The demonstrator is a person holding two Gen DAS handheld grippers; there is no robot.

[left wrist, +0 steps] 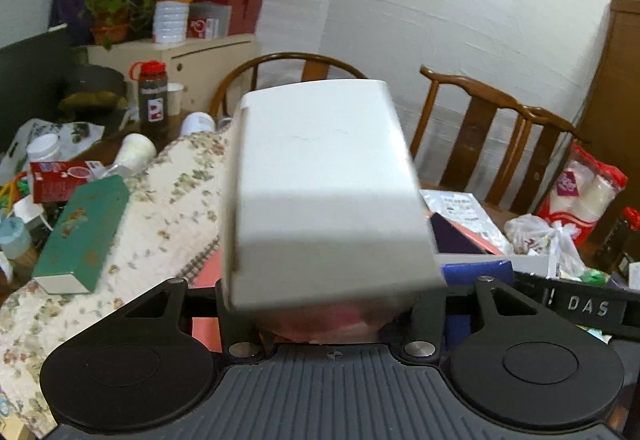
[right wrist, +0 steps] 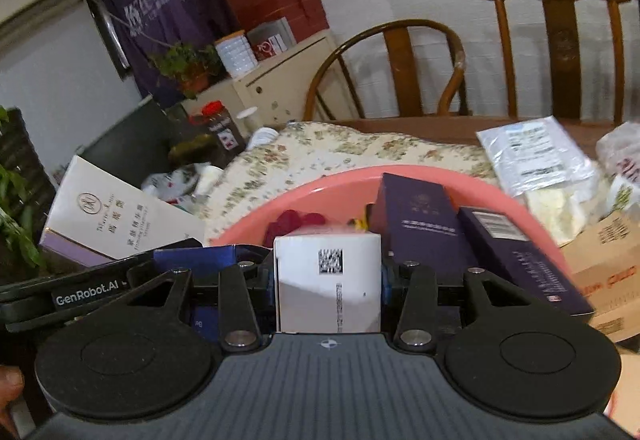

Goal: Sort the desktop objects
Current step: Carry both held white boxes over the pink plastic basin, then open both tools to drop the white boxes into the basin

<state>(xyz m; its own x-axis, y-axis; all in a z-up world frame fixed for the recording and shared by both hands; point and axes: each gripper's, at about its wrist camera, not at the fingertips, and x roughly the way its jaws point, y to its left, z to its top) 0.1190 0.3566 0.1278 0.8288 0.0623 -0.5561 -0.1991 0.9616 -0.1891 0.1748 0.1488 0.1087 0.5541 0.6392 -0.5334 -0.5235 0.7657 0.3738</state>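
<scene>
A large plain white box (left wrist: 324, 195) fills the space between the fingers of my left gripper (left wrist: 332, 292). It is tilted and blurred while the gripper is sharp, so it sits loose between the jaws, and it hides the fingertips. My right gripper (right wrist: 328, 264) is shut on a small white box with a printed code (right wrist: 328, 280), its blue pads against both sides. It hangs over the near rim of a pink basin (right wrist: 320, 179) holding two dark purple boxes (right wrist: 416, 224) and something red. The left gripper's black body (right wrist: 88, 292) shows at the left of the right wrist view.
A floral quilt (left wrist: 168, 199) covers the table, with a green box (left wrist: 80, 236) lying on it. Cups, a red carton, a dark bottle (left wrist: 154, 99), plastic bags and a brown cardboard box (right wrist: 608, 272) crowd the sides. Two wooden chairs (left wrist: 488, 127) stand behind the table.
</scene>
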